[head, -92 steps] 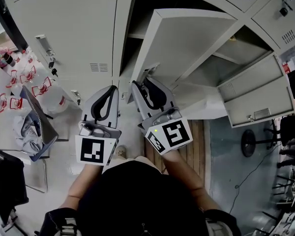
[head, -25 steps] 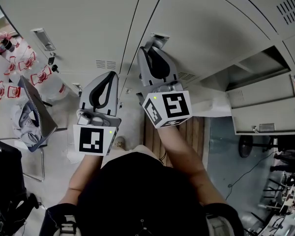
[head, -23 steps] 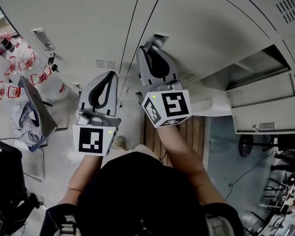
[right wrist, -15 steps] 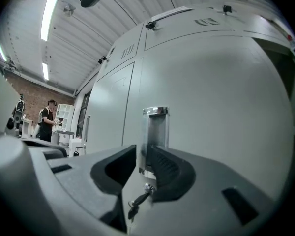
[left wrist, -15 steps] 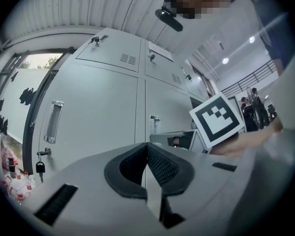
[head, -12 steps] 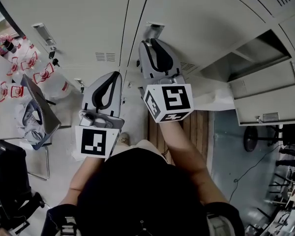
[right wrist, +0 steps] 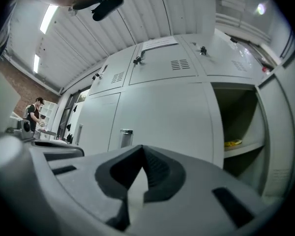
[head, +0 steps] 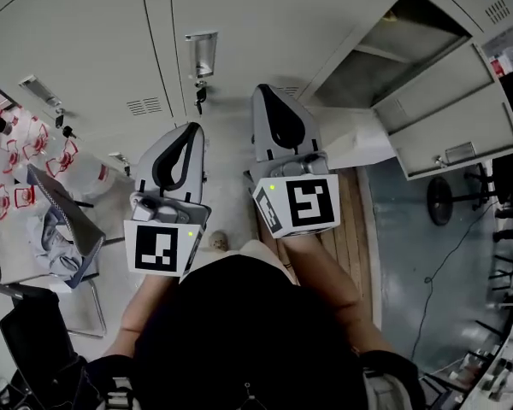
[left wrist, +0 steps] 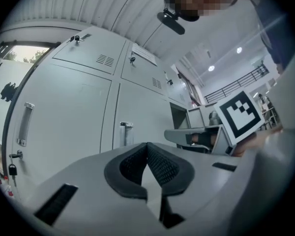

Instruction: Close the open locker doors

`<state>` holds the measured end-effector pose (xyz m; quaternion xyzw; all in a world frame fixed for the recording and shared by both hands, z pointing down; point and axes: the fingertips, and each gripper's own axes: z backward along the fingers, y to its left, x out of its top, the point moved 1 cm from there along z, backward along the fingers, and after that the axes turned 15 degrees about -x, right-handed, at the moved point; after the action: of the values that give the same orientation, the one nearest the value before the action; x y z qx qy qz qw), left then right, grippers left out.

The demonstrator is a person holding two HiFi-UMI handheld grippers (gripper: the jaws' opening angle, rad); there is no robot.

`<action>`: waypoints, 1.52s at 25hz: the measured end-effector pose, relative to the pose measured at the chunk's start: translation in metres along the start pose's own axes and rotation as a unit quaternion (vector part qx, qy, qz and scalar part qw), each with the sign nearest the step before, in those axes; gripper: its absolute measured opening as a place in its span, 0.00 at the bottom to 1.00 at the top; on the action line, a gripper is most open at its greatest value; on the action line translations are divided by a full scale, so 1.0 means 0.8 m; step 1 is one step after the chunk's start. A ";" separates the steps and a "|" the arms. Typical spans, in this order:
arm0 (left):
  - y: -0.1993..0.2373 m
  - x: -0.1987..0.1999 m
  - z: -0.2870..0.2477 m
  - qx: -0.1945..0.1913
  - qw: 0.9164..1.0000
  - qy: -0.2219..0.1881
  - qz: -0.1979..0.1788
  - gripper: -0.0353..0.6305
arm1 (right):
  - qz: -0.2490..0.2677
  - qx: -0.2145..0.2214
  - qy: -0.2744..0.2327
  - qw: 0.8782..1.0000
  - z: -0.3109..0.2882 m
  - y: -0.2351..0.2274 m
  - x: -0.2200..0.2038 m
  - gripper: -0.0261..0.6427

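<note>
**Head view:** L gripper (head: 191,128) and R gripper (head: 263,90) are side by side, both aimed at the locker bank and touching nothing. Doors straight ahead are shut. Nearest closed door (head: 167,24) has a recessed handle (head: 201,51) w/ a key (head: 200,97) hanging under it. The open locker door (head: 451,126) is off to the right, swung wide, well apart from R gripper. Its compartment (head: 385,54) gapes beside it.

**L gripper view:** fingers together, tips meeting, nothing between. Ahead are only shut doors, plus R gripper's marker cube (left wrist: 240,116) at right.

**R gripper view:** jaws have just been closing; pads now together, nothing between. The open compartment is at right, w/ a shelf (right wrist: 241,147) and a small yellow item (right wrist: 231,143) on it, can't tell what. The door panel looks to sit at the far right edge.

**Handling, my read:**
- Thin sheet-steel door: light, stiff, free on its hinges. Prob swings w/ a light push and may bounce back if slammed.
- No grip needed. Press the shut tips flat near the free edge by the latch plate (head: 458,154) for max leverage, and follow through until it seats.
- Smooth paint means the tips could slide, so push square-on.
</note>
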<state>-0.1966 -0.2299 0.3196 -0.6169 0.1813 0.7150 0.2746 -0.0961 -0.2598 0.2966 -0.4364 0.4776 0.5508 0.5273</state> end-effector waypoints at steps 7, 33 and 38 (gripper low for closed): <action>-0.050 0.001 -0.041 -0.068 0.998 0.000 0.004 0.06 | 0.015 -0.091 0.004 0.996 0.059 -0.083 -0.003 0.04; -0.374 0.000 -0.232 -0.381 0.923 -0.021 0.048 0.06 | 0.061 -0.410 0.016 0.910 0.296 -0.399 0.010 0.04; -0.440 -0.001 -0.284 -0.391 0.919 -0.022 0.042 0.06 | 0.059 -0.408 0.010 0.911 0.307 -0.477 0.008 0.04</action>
<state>0.1981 -0.0902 0.3092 -0.6507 -0.0927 0.7535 -0.0148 0.2901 -0.0211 0.3049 -0.5899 0.2414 0.7235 0.2651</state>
